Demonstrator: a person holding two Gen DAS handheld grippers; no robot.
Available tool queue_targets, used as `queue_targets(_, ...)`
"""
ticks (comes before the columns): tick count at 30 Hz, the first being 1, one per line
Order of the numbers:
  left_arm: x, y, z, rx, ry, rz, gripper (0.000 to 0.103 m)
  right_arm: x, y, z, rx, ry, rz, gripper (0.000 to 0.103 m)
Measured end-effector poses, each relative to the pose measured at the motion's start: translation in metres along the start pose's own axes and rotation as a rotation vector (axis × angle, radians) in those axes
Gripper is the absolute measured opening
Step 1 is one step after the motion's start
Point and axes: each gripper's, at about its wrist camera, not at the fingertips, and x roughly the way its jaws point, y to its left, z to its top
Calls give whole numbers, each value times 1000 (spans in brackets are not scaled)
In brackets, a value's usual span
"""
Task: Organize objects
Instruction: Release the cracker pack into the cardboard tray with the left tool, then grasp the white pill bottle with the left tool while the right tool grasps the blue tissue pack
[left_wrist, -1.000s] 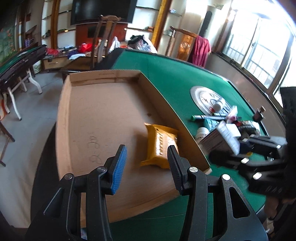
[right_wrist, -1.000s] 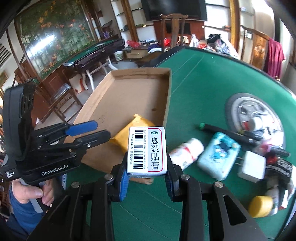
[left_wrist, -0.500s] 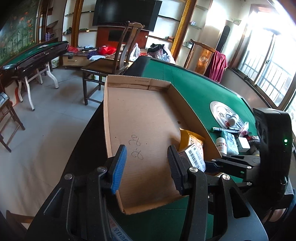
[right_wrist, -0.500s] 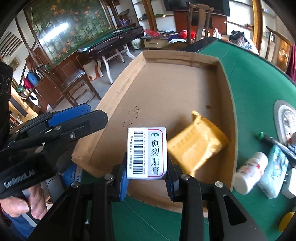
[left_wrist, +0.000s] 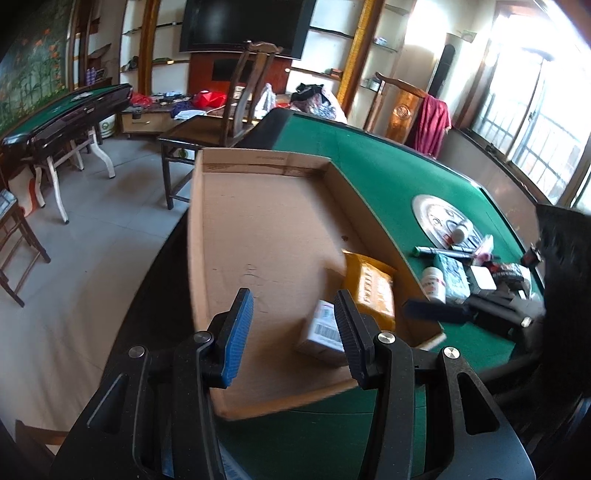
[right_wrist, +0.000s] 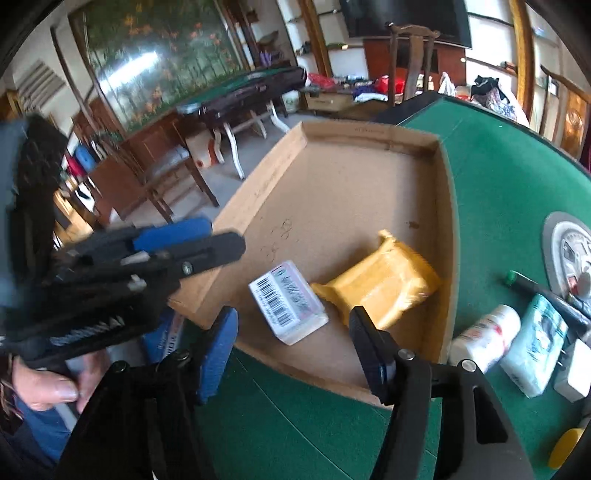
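A white box with a barcode label (right_wrist: 288, 301) lies loose on the floor of the shallow cardboard tray (right_wrist: 448, 221), next to a yellow packet (right_wrist: 384, 280). My right gripper (right_wrist: 291, 350) hangs just above the tray's near edge. Its jaws are opening, and the box lies below them, free of both pads. My left gripper (left_wrist: 293, 325) stands open over the tray's near end with nothing between its fingers. In the left wrist view the white box (left_wrist: 321, 328) shows partly behind the right-hand finger, in front of the yellow packet (left_wrist: 371, 288).
On the green felt table (right_wrist: 498, 177) right of the tray lie a white bottle (right_wrist: 487, 332), a teal pack (right_wrist: 535, 350), a white charger (right_wrist: 576, 373), pens and a silver disc (right_wrist: 565, 251). A wooden chair (left_wrist: 236, 110) stands beyond the tray. A person's hand (right_wrist: 44, 384) holds the left gripper.
The right gripper carried the white box over the tray, spread its jaws and let it go. The box now lies in the tray beside the yellow packet.
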Motion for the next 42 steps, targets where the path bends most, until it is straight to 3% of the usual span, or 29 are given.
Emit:
queue_targets(9,31,-87,2,165,71,-58,46,-90,-106,-29,194,-191,-130,63)
queue_targets(14,64,-138,8,244,145,-66,46,-116,-154,-50,289,-267,-164,63)
queue_targets(21,113,-180,16,395,234,9,46,-133,-182,-54,434,-299,-82,63)
queue_targets(26,141,-187,10,444,294,43,46,-125,-186,-60,452,-277,-64,63)
queue_targets(29,139,-188,6,452,260,65,45,-117,-186,-62,463,-251,-64,63)
queue_targets(30,137,-187,5,443,254,59,35,-114,-187,-63,466,-241,-60,63)
queue_targets(31,135,-186,4,424,251,44,34,-109,-187,-63,474,-225,-50,63)
queue_targets(36,117,-191,-18,404,210,-3,34,-85,-187,-61,538,-147,13,63)
queue_targets(42,103,-192,-30,372,184,-56,34,-58,-179,-40,510,-47,-162,63)
